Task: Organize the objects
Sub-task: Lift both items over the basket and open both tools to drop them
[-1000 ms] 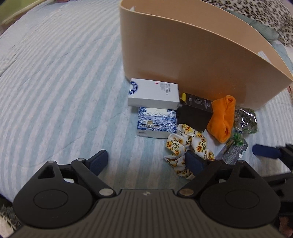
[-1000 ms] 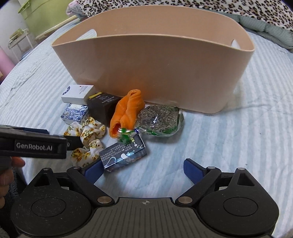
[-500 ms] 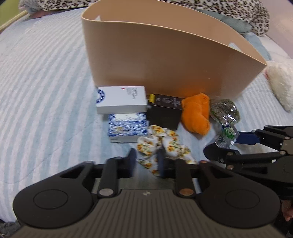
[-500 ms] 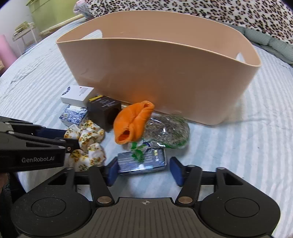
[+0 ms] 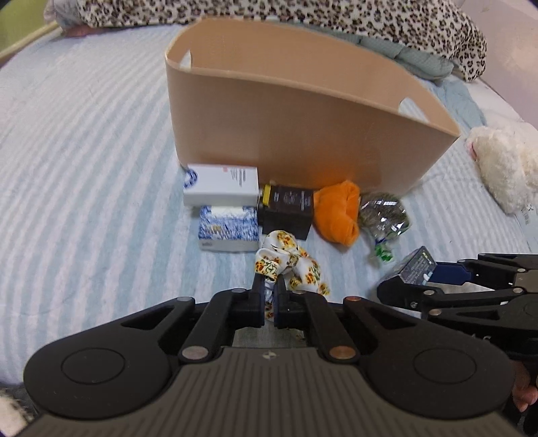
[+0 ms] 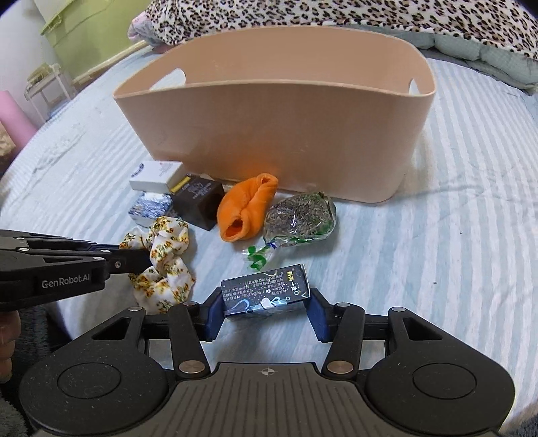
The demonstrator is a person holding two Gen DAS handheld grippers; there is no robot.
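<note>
A tan oval bin (image 5: pixel 302 134) (image 6: pixel 279 127) stands on the striped bed. In front of it lie a white box (image 5: pixel 222 183), a blue patterned box (image 5: pixel 228 228), a dark box (image 5: pixel 287 210), an orange cloth (image 5: pixel 338 215) and a clear bag of dried herbs (image 5: pixel 385 215). My left gripper (image 5: pixel 269 295) is shut on the floral scrunchie (image 5: pixel 289 265), which also shows in the right wrist view (image 6: pixel 164 262). My right gripper (image 6: pixel 265 312) is shut on a dark blue carton (image 6: pixel 265 297), lifted slightly off the bed; the carton also shows in the left wrist view (image 5: pixel 412 269).
A leopard-print blanket (image 6: pixel 336 16) and a grey-green quilt (image 6: pixel 487 53) lie behind the bin. A white plush toy (image 5: pixel 504 168) lies to the bin's right. A green cabinet (image 6: pixel 84 37) and a small rack (image 6: pixel 47 87) stand off the bed at left.
Both grippers closed: the left onto the floral scrunchie, the right onto the dark blue carton. Both have since risen a little and the views now look more over the bin.
</note>
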